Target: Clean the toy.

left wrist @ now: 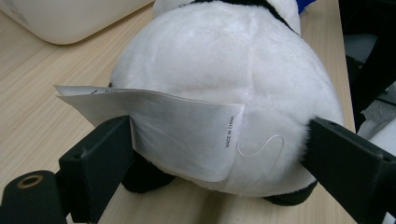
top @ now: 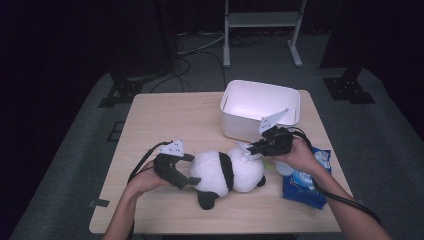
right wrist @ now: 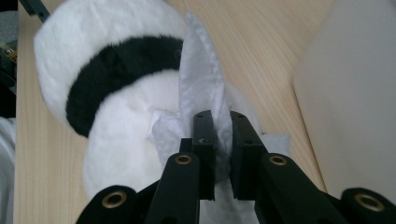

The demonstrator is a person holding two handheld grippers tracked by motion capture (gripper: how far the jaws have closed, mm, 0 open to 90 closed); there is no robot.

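panda [top: 227, 172]: lies on table [top: 165, 120], in front of white bin [top: 260, 110]
left tool [left wrist: 219, 154]: jaws spread, pressing both sides of panda's rear
right tool [right wrist: 223, 149]: pressed together, pinching white wipe [right wrist: 201, 79] against panda's head
blue pack [top: 307, 180]: right of panda

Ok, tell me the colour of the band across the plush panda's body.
Black, on a white plush panda; the band shows best in the right gripper view.

One plush panda [top: 225, 172], one white bin [top: 260, 111], one wipe [right wrist: 201, 88], one blue packet [top: 306, 182], two tools.
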